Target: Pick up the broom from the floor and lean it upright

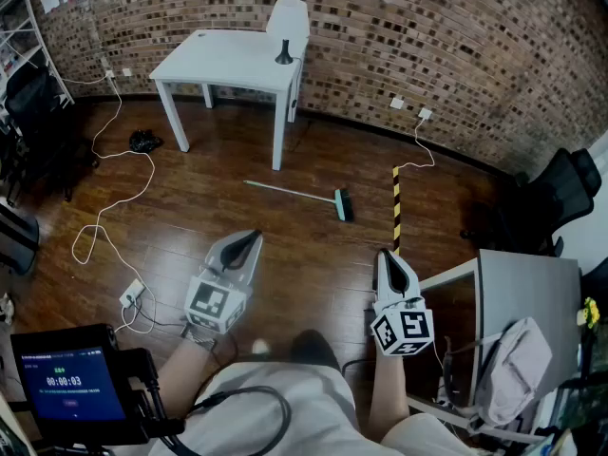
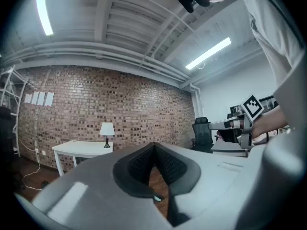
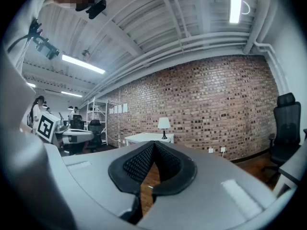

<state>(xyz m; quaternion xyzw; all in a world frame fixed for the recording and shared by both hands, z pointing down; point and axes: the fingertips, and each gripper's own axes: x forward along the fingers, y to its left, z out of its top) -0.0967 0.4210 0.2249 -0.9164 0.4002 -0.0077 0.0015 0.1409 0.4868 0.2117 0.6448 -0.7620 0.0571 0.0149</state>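
I see the thin pale-handled broom with a teal brush head [image 1: 302, 195] lying flat on the dark wooden floor [image 1: 304, 283], ahead of my left gripper [image 1: 252, 238] and right gripper [image 1: 384, 254] and touching neither. A black-and-yellow striped strip [image 1: 396, 207] runs just ahead of the right gripper.

Broom [image 1: 296, 194] on floor [image 1: 285, 274] before table [image 1: 228, 63], lamp [image 1: 283, 53] atop

Office: brick wall [image 1: 456, 36], desk [image 1: 228, 60], swivel chair [image 1: 562, 198]
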